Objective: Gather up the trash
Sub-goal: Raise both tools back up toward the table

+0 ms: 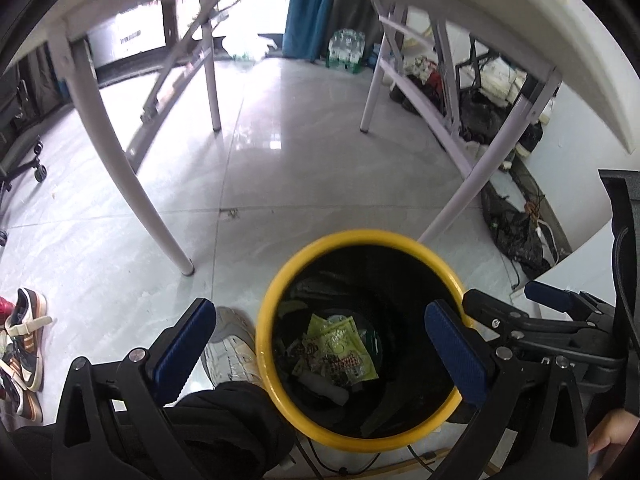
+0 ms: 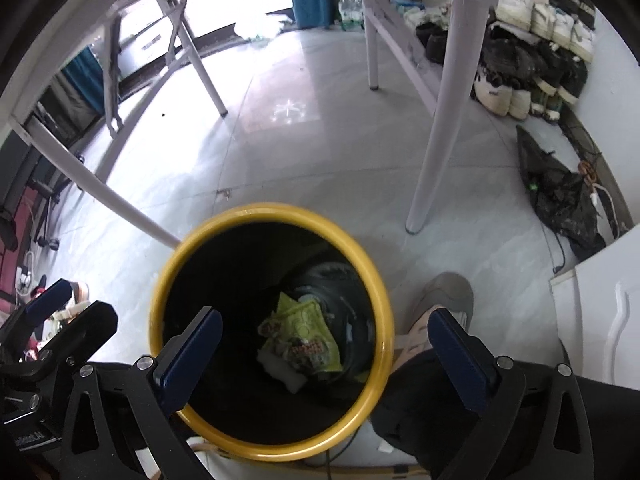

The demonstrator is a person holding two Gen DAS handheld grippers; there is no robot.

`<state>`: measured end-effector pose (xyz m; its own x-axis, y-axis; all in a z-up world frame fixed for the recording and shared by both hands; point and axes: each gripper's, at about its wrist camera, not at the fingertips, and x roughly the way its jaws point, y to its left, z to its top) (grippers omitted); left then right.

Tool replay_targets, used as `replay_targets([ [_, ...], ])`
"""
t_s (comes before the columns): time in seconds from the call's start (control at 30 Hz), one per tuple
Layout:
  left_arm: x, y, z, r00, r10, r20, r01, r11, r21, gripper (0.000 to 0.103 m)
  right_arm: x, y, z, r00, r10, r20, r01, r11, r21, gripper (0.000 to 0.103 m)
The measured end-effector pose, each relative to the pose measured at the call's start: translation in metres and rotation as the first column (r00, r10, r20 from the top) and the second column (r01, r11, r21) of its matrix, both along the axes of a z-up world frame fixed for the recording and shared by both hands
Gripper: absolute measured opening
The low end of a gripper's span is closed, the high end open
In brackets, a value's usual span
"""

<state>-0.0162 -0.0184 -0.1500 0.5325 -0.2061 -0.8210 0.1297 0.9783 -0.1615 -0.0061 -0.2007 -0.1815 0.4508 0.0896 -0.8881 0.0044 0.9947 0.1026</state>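
Grey glossy tile floor (image 1: 280, 184) all round, white folding-table legs (image 1: 120, 168) standing on it at ten and two o'clock. Yellow-rimmed bin (image 1: 276, 304), round, black inside, standing upright on the tiles at six o'clock of both views, directly below both grippers. Deep in its bottom, the trash: yellow-green snack wrappers (image 1: 340, 344) with red and dark print, crumpled and overlapping, plus a white scrap (image 1: 324, 388) lying just beside them toward six o'clock. Same wrappers (image 2: 304, 340) seen from the right wrist, slightly right of the bin's centre.

Left gripper (image 1: 324, 348) spread wide, blue pads well apart, nothing between them but the bin's mouth far below; right-hand pad over the rim at three o'clock. Right gripper (image 2: 328, 356) likewise wide apart and empty, left pad over the bin's dark interior, right pad outside the rim.

Pale sneaker (image 1: 232, 348) on the floor touching the bin's nine o'clock side, dark trouser leg (image 1: 224, 432) above it. Striped shoes (image 1: 28, 340) at far nine o'clock.
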Motion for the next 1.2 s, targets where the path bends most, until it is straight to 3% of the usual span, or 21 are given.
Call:
replay_targets([
  [0.3,-0.027,0.014,0.057,0.987,0.018,0.161,-0.009,0.998,-0.056,0.102,-0.023,0.001,0.078,0.972,0.044,0.232,-0.042,0.999,-0.012,0.103],
  [0.5,-0.03,0.019,0.099,0.962,0.011,0.272,-0.001,0.999,-0.04,0.102,-0.037,0.001,0.142,0.91,0.1,0.402,-0.09,0.995,-0.045,0.103],
  [0.7,-0.018,0.023,0.136,0.932,0.007,0.364,0.008,0.999,-0.041,0.102,-0.017,0.008,0.197,0.846,0.168,0.506,-0.168,0.985,-0.046,0.103],
  [0.9,0.013,0.034,0.147,0.929,0.025,0.368,-0.001,0.998,-0.066,0.102,0.028,0.027,0.216,0.812,0.282,0.511,-0.273,0.957,-0.095,0.103],
  [1.2,0.043,0.04,0.145,0.935,0.025,0.354,-0.002,0.998,-0.067,0.102,0.105,0.049,0.2,0.83,0.399,0.389,-0.385,0.916,-0.117,0.103],
])
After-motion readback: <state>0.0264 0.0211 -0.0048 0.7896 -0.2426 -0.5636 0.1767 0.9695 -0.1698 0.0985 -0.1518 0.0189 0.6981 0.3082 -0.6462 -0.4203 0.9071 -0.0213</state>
